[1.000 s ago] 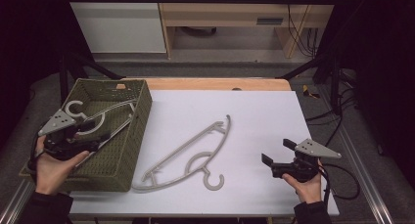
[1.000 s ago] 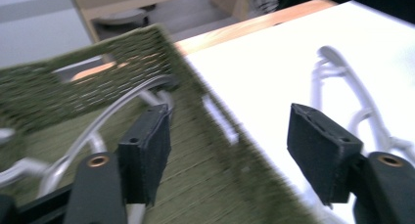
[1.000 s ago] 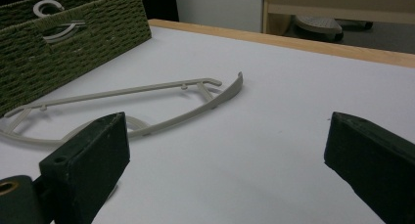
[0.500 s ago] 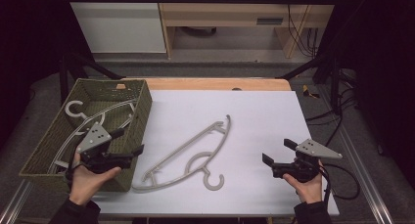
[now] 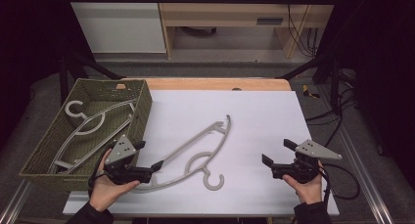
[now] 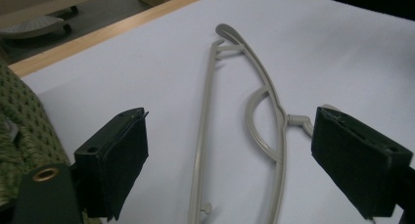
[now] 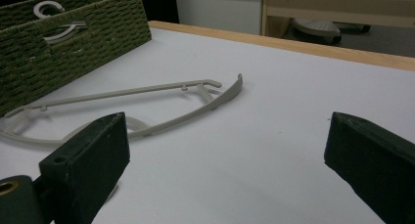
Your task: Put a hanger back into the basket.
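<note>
Step in hand: fetching the second hanger (image 5: 195, 155), which lies flat on the desk (image 5: 274, 116) beside the wicker basket (image 5: 46, 153); one hanger (image 5: 93, 128) is already inside. My left gripper (image 5: 155, 166) sits at its near end, jaws just opened wide and spread, the hanger's bars between them but ungripped. Right gripper (image 5: 276, 153) hovers apart, spread, empty. Next, I judge: lower, close on one bar.

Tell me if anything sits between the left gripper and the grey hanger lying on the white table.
Nothing visible does. The left gripper has just been opening and its jaws stand wide, straddling the near end of the hanger without touching it. Only bare table lies between them; the woven basket is off to the side.
</note>
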`<state>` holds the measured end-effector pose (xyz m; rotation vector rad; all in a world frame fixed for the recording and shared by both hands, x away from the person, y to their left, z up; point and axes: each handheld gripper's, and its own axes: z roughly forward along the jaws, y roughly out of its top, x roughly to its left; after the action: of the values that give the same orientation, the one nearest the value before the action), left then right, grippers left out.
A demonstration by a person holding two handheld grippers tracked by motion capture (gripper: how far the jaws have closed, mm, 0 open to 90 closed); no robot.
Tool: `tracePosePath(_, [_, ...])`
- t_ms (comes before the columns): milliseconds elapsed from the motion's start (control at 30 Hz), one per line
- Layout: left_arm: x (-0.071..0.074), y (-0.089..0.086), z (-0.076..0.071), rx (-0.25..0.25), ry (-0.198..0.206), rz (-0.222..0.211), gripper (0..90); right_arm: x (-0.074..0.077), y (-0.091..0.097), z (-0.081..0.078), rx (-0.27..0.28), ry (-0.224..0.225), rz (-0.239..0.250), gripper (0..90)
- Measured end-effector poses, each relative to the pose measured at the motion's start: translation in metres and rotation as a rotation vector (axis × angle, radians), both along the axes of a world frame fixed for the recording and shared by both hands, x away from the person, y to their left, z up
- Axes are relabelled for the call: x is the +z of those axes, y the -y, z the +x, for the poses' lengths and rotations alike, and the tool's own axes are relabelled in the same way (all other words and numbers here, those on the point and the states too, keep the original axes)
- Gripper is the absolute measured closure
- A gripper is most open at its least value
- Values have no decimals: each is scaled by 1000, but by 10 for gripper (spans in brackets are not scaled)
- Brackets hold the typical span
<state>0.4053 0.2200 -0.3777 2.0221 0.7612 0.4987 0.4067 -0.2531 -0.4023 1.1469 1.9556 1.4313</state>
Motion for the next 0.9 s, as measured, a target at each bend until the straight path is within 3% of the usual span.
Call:
tracePosePath(267, [-16,26,1,-79,-77,88,169,1,-1,-1,3,3,-9,33])
tracePosePath(400, [-25,39,4,-127,-123,163,200,1,-1,-1,3,1,-9,33])
tracePosePath(633, [-36,57,14,-163,-194,255,252,2,-1,0,6,4,-7,34])
tracePosePath(900, [-38,80,23,-208,-211,321,325,2,-2,0,9,-2,-7,34])
